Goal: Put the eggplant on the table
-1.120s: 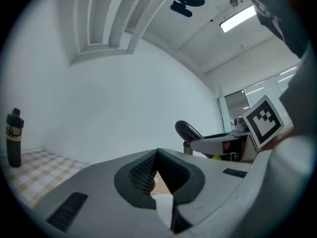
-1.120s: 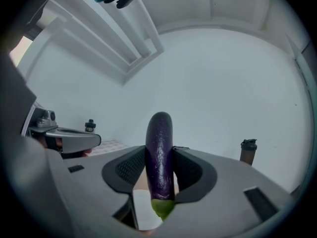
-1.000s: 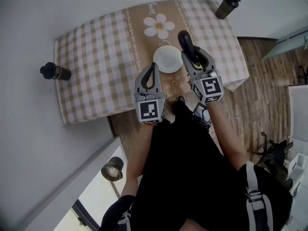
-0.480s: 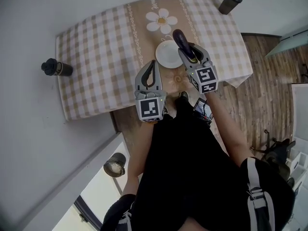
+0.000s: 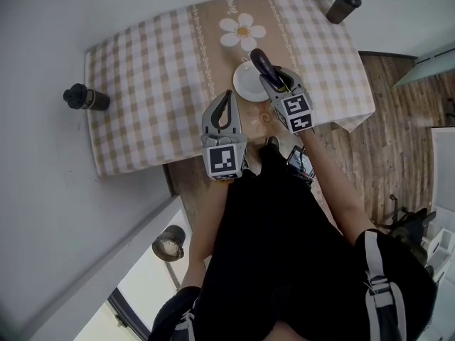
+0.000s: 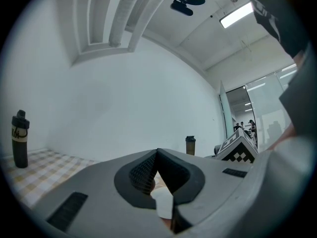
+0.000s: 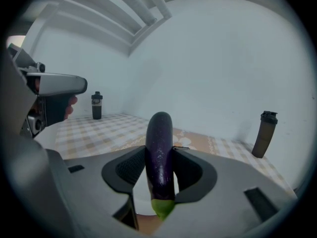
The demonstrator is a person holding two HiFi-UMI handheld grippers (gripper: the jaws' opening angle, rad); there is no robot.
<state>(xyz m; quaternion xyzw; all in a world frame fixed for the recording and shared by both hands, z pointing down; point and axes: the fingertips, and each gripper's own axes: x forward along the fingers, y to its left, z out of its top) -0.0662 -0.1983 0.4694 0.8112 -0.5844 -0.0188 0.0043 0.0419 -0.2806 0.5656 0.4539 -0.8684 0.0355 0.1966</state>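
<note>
A dark purple eggplant (image 5: 260, 62) with a green stem end (image 7: 161, 207) sticks out forward from my right gripper (image 5: 274, 74), which is shut on it. In the right gripper view the eggplant (image 7: 159, 148) fills the gap between the pads and points at the checked tablecloth (image 7: 99, 130). It hangs over the right rim of a white plate (image 5: 245, 85) on the table (image 5: 142, 84). My left gripper (image 5: 225, 96) stays near the table's front edge, left of the plate, with its jaws shut and nothing in them (image 6: 157, 153).
One dark bottle (image 5: 85, 98) stands at the table's left edge and another (image 5: 344, 4) at its far right corner. A daisy print (image 5: 242, 29) marks the cloth beyond the plate. Wooden floor (image 5: 398, 133) lies to the right, white wall to the left.
My right gripper has come down and a little leftward with the eggplant, closer to the plate. The left gripper has stayed where it was.
</note>
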